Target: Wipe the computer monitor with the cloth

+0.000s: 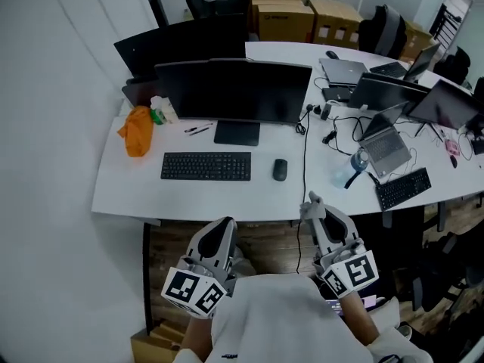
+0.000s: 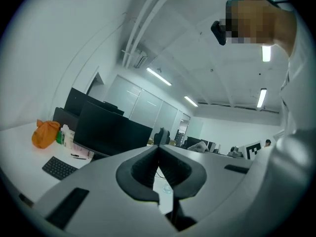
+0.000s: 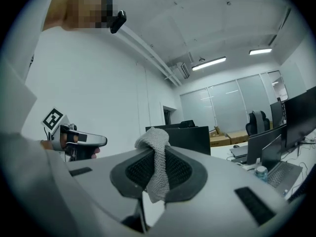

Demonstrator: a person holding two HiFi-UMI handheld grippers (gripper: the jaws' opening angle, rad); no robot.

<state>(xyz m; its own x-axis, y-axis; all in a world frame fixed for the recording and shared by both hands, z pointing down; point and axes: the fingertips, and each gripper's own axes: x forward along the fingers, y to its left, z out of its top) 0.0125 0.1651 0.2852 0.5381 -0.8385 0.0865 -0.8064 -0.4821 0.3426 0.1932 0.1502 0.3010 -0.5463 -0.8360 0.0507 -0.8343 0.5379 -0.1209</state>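
Well in front of the monitor (image 1: 234,89), past the near edge of its desk (image 1: 128,191), the right gripper (image 3: 157,149) pinches the grey cloth (image 3: 157,174), and the left gripper (image 2: 158,149) beside it is closed on nothing.

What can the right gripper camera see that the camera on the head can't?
Only the right gripper view: the grey cloth clamped in the right gripper's jaws, and the ceiling lights. Only the head view: the keyboard, the mouse and the orange bag on the white desk. Both: the black monitor and the left gripper.
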